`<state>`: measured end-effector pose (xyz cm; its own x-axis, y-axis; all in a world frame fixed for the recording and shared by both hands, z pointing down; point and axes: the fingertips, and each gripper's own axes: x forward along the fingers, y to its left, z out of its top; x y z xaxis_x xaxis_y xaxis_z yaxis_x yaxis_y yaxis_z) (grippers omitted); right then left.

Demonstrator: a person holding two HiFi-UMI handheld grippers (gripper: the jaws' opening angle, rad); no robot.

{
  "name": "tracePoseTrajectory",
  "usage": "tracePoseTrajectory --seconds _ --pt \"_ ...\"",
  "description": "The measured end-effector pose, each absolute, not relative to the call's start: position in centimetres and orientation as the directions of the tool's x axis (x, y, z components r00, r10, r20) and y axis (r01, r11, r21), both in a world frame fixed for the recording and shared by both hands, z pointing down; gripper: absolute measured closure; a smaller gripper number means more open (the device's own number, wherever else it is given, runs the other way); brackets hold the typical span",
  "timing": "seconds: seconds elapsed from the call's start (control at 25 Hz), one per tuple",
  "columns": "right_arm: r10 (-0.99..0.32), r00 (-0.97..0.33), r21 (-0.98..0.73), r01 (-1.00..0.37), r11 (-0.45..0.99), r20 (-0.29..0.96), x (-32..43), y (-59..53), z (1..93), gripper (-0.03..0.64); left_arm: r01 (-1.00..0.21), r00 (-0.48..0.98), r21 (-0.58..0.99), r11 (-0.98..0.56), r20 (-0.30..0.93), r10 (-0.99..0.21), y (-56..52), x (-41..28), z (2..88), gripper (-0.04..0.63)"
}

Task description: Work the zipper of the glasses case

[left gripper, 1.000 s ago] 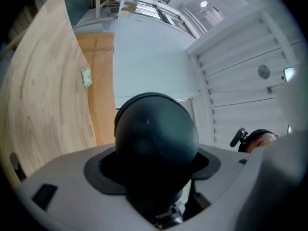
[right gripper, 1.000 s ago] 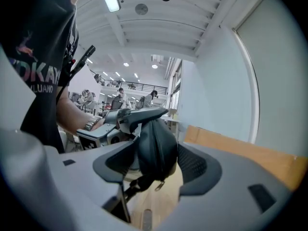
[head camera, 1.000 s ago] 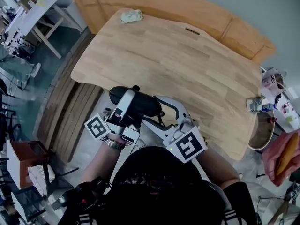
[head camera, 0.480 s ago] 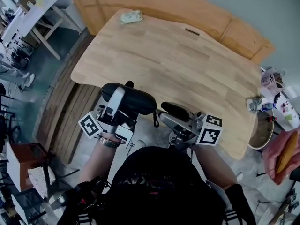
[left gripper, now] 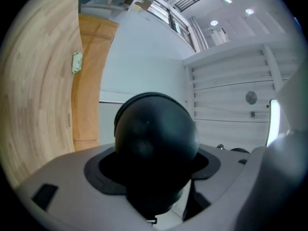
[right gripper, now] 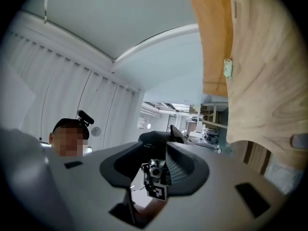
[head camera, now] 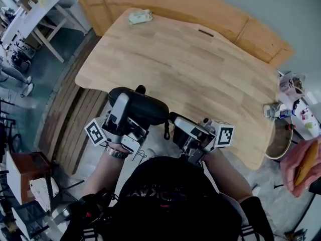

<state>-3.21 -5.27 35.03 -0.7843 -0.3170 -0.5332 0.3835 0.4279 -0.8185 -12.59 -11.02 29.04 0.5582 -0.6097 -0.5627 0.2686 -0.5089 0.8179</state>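
Note:
The black glasses case [head camera: 143, 107] is held off the near edge of the wooden table [head camera: 190, 59], and my left gripper [head camera: 125, 105] is shut on its left end. Its rounded end [left gripper: 156, 138] fills the space between the left fingers. A short zipper pull [head camera: 166, 129] hangs from the case's right end. My right gripper [head camera: 173, 120] sits just right of that pull, pointing at the case. Its jaws have just been closing. In the right gripper view a gap still shows between the pads [right gripper: 185, 170], and I cannot tell if the pull is inside it.
A pale green packet [head camera: 140, 17] lies at the table's far left edge. A second wooden top [head camera: 165, 1] stands behind the table. Cluttered shelves [head camera: 296, 109] are at the right and white tables [head camera: 35, 14] at the far left. The person's dark clothing [head camera: 165, 205] fills the bottom.
The right gripper has rolled over, so its marker cube now sits at its right side, and its jaws have narrowed. The left gripper and case have risen slightly and shifted left.

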Motion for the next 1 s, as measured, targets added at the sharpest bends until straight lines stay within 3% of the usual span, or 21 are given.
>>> tracePoseTrajectory --seconds 0.64,0.72,1.0 --pt "-0.366 -0.724 -0.808 0.485 0.333 -0.585 -3.6 -5.2 34.4 0.522 0.227 0.563 0.84 -0.493 -0.526 -0.637 -11.0 -12.2 30.2 0.238" --pt "-0.38 -0.715 -0.807 0.482 0.341 -0.587 -3.2 -5.2 34.3 0.581 0.228 0.555 0.842 -0.489 -0.524 -0.645 -11.1 -12.3 30.3 0.238" --pt "-0.393 -0.707 -0.806 0.471 0.359 -0.588 -2.7 -5.5 34.2 0.586 0.161 0.588 0.842 -0.515 -0.501 -0.635 -10.8 -11.6 30.4 0.238"
